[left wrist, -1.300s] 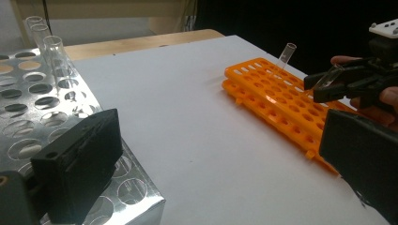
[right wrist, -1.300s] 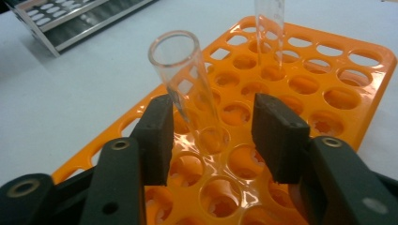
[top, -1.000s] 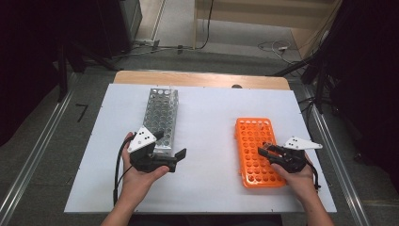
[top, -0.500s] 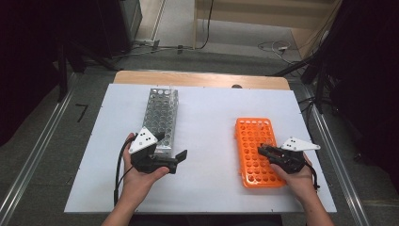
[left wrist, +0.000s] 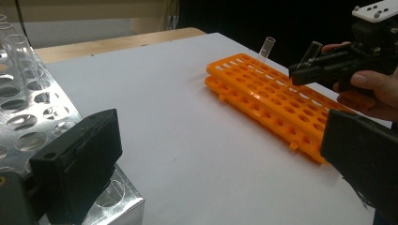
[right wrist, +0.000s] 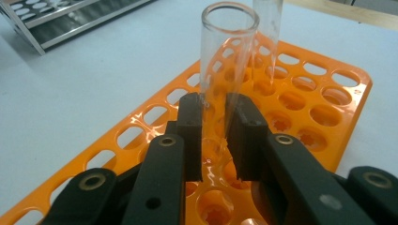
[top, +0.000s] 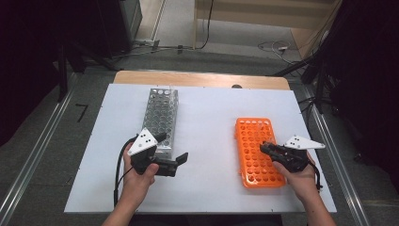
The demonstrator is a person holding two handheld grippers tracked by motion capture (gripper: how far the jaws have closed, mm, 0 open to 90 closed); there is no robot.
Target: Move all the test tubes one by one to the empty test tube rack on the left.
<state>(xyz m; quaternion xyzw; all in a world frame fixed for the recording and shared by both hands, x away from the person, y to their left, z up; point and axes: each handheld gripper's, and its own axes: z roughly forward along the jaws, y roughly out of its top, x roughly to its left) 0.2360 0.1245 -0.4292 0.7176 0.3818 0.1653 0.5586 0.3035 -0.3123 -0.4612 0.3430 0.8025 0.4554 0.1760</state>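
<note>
My right gripper (right wrist: 215,108) is shut on a clear glass test tube (right wrist: 229,56) that stands in a hole of the orange rack (right wrist: 328,93). A second clear tube (right wrist: 267,28) stands in the rack just beyond it. In the high view the right gripper (top: 264,147) reaches over the orange rack (top: 256,141) from its right side. My left gripper (top: 171,147) is open at the near end of the metal rack (top: 160,115), with nothing between its jaws. The left gripper view looks across its open jaws to the orange rack (left wrist: 263,98), the second tube (left wrist: 266,49) and the right gripper (left wrist: 295,75).
The racks sit on a white tabletop (top: 207,117) with a wooden strip (top: 197,79) along its far edge. Clear tubes (left wrist: 14,47) stand in the metal rack (left wrist: 28,117). Bare table lies between the two racks. Dark floor and metal rails surround the table.
The right gripper's jaws have drawn slightly closer together over the orange rack. The left hand and both racks have kept still.
</note>
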